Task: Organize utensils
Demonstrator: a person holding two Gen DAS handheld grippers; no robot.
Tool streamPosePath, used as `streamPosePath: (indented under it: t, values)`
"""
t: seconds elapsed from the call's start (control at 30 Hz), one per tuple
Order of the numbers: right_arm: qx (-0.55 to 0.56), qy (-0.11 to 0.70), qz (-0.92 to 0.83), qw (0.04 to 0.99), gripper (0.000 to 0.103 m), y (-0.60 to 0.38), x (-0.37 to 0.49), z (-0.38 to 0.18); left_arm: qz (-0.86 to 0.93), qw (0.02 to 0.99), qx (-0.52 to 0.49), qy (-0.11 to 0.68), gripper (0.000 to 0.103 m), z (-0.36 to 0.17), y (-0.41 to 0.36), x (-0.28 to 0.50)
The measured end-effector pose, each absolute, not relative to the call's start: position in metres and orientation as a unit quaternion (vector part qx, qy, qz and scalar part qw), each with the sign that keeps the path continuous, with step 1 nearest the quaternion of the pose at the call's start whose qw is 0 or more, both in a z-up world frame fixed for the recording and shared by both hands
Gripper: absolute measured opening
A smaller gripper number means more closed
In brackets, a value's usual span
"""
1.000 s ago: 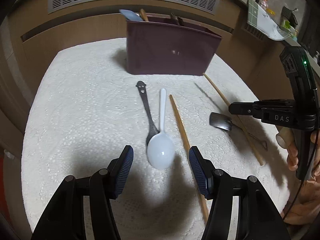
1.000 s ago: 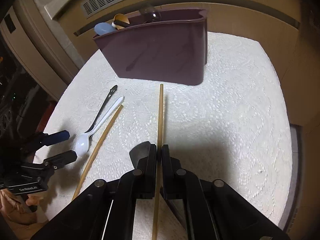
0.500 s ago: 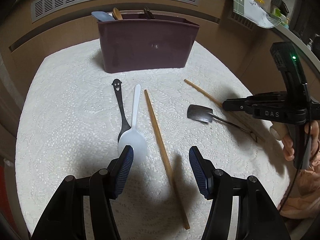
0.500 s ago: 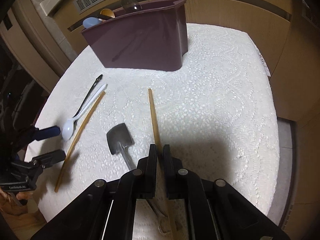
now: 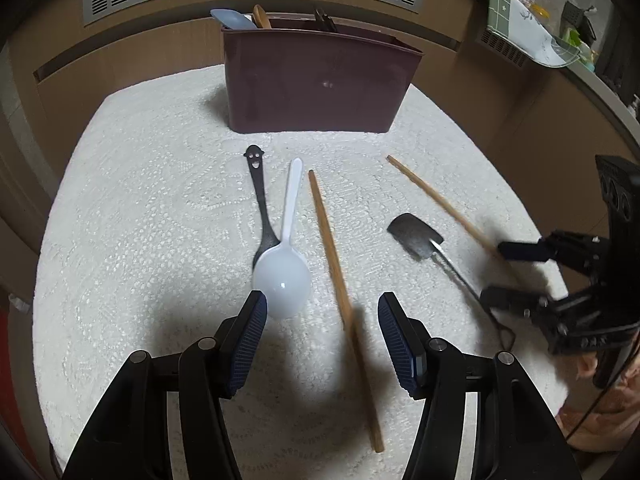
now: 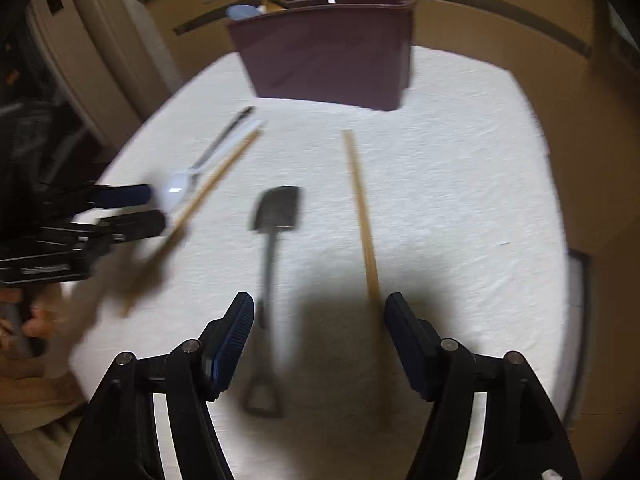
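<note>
On the white lace cloth (image 5: 132,240) lie a black smiley-handled spoon (image 5: 260,196), a white plastic spoon (image 5: 284,264), two wooden chopsticks (image 5: 336,280) (image 5: 440,200) and a small dark shovel-shaped spoon (image 5: 420,236). My left gripper (image 5: 320,332) is open and empty; the white spoon's bowl and one chopstick lie just ahead of its fingers. My right gripper (image 6: 320,332) is open and empty over the shovel spoon (image 6: 276,216) and the other chopstick (image 6: 362,216). It also shows in the left wrist view (image 5: 508,276).
A maroon utensil bin (image 5: 320,80) stands at the back of the table and holds a blue spoon and other handles. It also shows in the right wrist view (image 6: 332,56). A wooden wall with a vent runs behind it. The right wrist view is motion-blurred.
My right gripper has opened and let go of the chopstick, which now lies on the cloth. My left gripper has shifted a little and stays open.
</note>
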State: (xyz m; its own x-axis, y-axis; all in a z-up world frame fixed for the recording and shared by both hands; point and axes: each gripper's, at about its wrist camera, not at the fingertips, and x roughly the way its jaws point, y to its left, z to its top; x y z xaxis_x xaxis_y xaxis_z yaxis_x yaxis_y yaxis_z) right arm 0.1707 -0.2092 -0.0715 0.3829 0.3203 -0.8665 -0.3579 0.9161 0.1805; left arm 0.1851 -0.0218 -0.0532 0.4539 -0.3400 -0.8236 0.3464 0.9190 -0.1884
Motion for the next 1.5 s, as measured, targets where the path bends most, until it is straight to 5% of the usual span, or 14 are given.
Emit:
streamPosePath:
  t: [0.33, 0.6, 0.77, 1.13, 1.27, 1.37, 1.4, 1.5]
  values:
    - [-0.059, 0.457, 0.116, 0.88, 0.066, -0.248, 0.156, -0.048, -0.256, 0.814, -0.006, 0.522, 0.059, -0.054, -0.084, 0.189]
    - [-0.015, 0.436, 0.036, 0.899, 0.069, -0.308, 0.154, -0.043, -0.206, 0.85, 0.167, 0.455, 0.059, -0.053, -0.168, 0.175]
    - [0.005, 0.444, 0.027, 0.896, 0.069, -0.314, 0.157, -0.051, -0.19, 0.847, 0.217, 0.447, 0.062, -0.062, -0.154, 0.161]
    - [-0.057, 0.42, 0.014, 0.906, 0.081, -0.291, 0.156, -0.048, -0.212, 0.823, 0.022, 0.526, 0.064, -0.059, -0.08, 0.201]
    - [-0.096, 0.416, 0.012, 0.904, 0.081, -0.28, 0.152, -0.05, -0.239, 0.801, 0.033, 0.549, 0.053, -0.065, -0.106, 0.217]
    - [-0.121, 0.405, 0.007, 0.906, 0.1, -0.275, 0.15, -0.047, -0.233, 0.805, 0.073, 0.541, 0.044, -0.068, -0.122, 0.227]
    - [-0.123, 0.403, 0.014, 0.907, 0.103, -0.274, 0.149, -0.045, -0.231, 0.807, 0.081, 0.537, 0.036, -0.068, -0.124, 0.228]
    - [-0.101, 0.397, 0.058, 0.91, 0.103, -0.27, 0.146, -0.035, -0.23, 0.815, 0.083, 0.525, 0.036, -0.069, -0.122, 0.23]
